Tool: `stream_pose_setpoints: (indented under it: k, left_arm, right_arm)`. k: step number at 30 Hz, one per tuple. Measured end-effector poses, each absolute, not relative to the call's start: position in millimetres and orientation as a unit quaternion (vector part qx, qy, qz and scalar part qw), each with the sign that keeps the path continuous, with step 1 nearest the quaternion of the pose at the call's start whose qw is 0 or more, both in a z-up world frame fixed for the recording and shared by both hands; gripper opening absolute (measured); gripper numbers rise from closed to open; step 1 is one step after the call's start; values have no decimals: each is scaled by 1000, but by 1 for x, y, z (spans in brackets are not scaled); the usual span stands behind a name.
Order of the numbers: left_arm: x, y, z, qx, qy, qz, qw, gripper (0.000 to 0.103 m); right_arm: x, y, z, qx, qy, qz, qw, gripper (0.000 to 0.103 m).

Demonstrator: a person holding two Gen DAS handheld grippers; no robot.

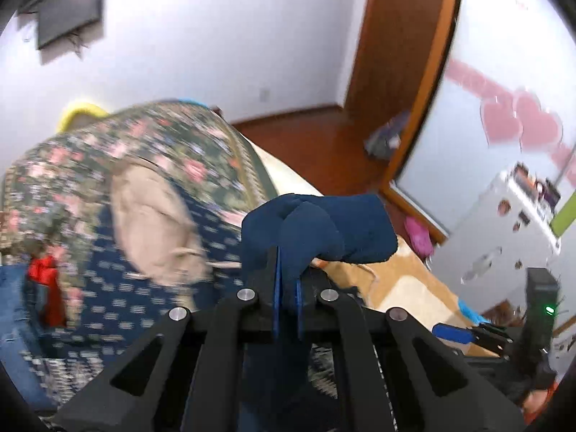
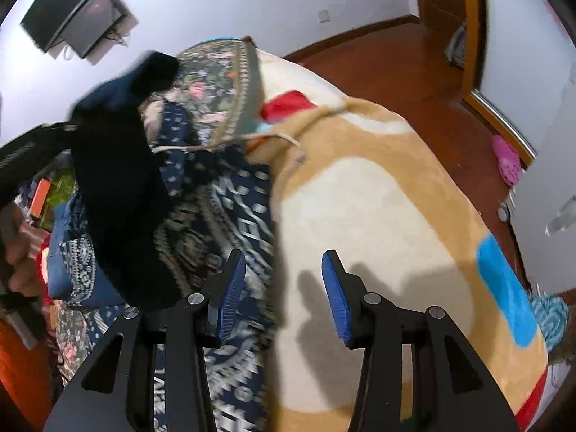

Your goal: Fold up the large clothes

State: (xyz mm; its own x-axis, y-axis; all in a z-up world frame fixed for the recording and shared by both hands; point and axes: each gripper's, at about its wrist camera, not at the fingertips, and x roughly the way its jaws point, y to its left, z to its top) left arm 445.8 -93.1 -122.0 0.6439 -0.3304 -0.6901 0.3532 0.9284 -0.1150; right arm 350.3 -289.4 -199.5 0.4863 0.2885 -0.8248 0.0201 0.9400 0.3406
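Nearest my left camera: my left gripper (image 1: 287, 280), jaws drawn almost together and clamped on a bunch of navy cloth (image 1: 316, 230) that puffs out above the blue pads (image 1: 275, 288). Fabric stands lifted off the bed, folded over itself into a rounded wad right at the fingertips

Behind it, blurred: a dark floral quilt (image 1: 144, 151) heaped at left, a beige garment (image 1: 151, 230) lying on navy patterned fabric (image 1: 118, 288), something red (image 1: 45, 273) at far left. Tan and cream blanket (image 1: 403, 288) shows to the right of my fingers. Beyond that, wooden floor (image 1: 316, 136), a wooden door frame (image 1: 428, 82), pink heart stickers (image 1: 522, 122) on a white panel

From my right wrist: my right gripper (image 2: 284, 288) stands wide apart, nothing between the pads (image 2: 336, 298). It hangs over the seam where the navy-and-white patterned fabric (image 2: 237, 216) meets the tan and cream blanket (image 2: 360, 216); left pad over the pattern, right pad over the cream patch, its shadow falling there. Whether the fingertips touch the bedding, I cannot tell

Same navy garment (image 2: 118, 194) appears at left in this view, hanging dark and blurred from my left gripper (image 2: 25, 151), above the pile. My left hand (image 2: 21, 259) shows at the edge. A drawstring (image 2: 288, 144) crosses the blanket near the quilt (image 2: 216, 82). Blue patch (image 2: 500, 288) on the blanket's right side, a pink slipper (image 2: 505, 158) on the floor (image 2: 396, 64), a dark screen (image 2: 72, 14) on the wall
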Motion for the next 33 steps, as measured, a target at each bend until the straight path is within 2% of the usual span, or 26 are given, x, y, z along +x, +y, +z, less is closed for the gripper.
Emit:
stream_pose_setpoints:
  k: [3, 7, 14, 21, 23, 28, 33]
  left_arm:
    - [431, -44, -106, 1, 364, -162, 917, 5]
    - [413, 5, -114, 14, 363, -120, 924, 5]
    - [382, 77, -165, 4, 400, -69, 914, 5]
    - [357, 139, -220, -85, 459, -41, 884, 5]
    - [350, 150, -234, -105, 474, -46, 873, 9]
    - [326, 179, -258, -181, 480, -41, 857, 24]
    - [308, 205, -267, -271, 472, -50, 838, 31]
  right_arm:
    - [362, -270, -197, 122, 508, 97, 847, 41]
    - [377, -248, -203, 97, 532, 113, 834, 41]
    - [381, -215, -238, 60, 584, 113, 802, 41]
    - [370, -191, -253, -21, 589, 110, 800, 45]
    - [371, -192, -254, -19, 591, 110, 799, 45]
    - [373, -193, -256, -16, 591, 109, 800, 46]
    - [377, -187, -257, -23, 591, 105, 800, 46]
